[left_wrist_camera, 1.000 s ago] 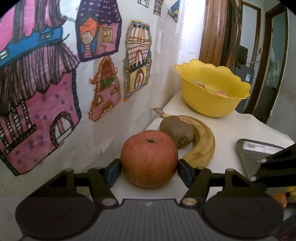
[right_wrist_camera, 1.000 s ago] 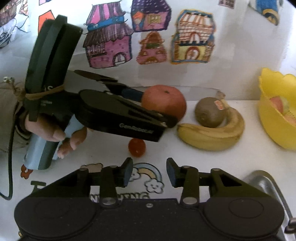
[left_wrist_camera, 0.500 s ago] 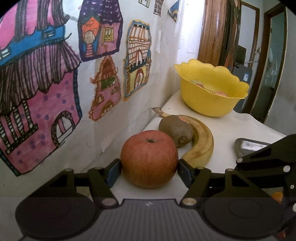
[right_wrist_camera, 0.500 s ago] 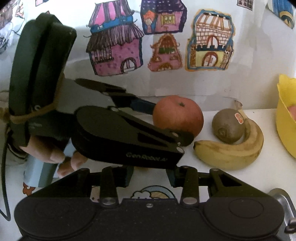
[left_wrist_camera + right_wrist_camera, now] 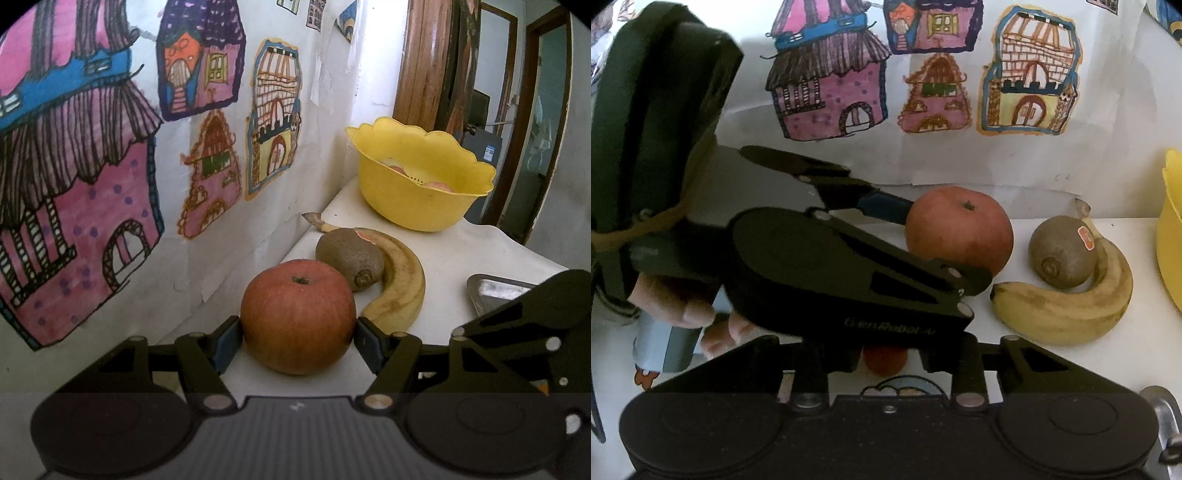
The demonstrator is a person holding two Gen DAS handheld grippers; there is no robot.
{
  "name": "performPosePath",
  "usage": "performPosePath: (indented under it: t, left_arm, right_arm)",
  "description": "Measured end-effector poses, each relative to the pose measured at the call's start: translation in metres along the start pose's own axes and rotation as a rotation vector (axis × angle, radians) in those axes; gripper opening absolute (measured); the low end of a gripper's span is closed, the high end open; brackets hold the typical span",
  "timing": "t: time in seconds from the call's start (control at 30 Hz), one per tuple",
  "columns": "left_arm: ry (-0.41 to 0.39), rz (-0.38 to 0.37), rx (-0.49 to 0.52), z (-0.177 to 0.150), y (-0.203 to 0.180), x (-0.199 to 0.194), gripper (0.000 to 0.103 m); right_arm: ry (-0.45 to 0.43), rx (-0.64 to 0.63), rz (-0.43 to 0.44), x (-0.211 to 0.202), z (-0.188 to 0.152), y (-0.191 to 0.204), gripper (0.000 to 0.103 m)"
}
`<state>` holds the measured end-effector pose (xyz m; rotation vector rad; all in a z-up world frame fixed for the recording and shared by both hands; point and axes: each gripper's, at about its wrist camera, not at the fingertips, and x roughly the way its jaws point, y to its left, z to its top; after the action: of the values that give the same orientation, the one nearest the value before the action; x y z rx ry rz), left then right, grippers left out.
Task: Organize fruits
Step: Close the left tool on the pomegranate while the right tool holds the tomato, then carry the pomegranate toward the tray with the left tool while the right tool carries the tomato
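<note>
My left tongs clamp the apple at the tabletop's wall edge, ready to lift; my right tongs straddle a small tomato, contact unclear.

Daylight enters from the doorway side, leaving the wall drawings evenly lit. Strong fisheye bending, black vignette in the corners. The left gripper body, close to the right wrist lens, looks dark and soft. Apple sharp, soft shadow beneath. Mild glare on yellow bowl.
</note>
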<state>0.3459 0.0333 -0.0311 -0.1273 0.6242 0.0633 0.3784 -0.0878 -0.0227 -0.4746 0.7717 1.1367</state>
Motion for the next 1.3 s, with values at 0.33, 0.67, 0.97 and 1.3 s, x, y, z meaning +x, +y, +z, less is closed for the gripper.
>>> performPosePath:
  t: [0.33, 0.67, 0.97, 1.3]
  left_arm:
    - [0.010, -0.007, -0.015, -0.007, 0.002, -0.011, 0.070]
    - [0.020, -0.009, -0.017, -0.009, 0.007, -0.019, 0.070]
    - [0.021, -0.025, -0.028, -0.020, 0.009, -0.033, 0.070]
    - [0.029, -0.072, -0.017, -0.047, -0.002, -0.069, 0.070]
  right_arm:
    - [0.000, -0.025, -0.032, -0.006, -0.007, 0.004, 0.034]
    - [0.004, -0.052, -0.034, 0.000, 0.000, 0.012, 0.025]
    - [-0.003, -0.040, -0.112, -0.033, -0.012, 0.018, 0.025]
    - [-0.063, 0.040, -0.216, -0.089, -0.044, 0.043, 0.025]
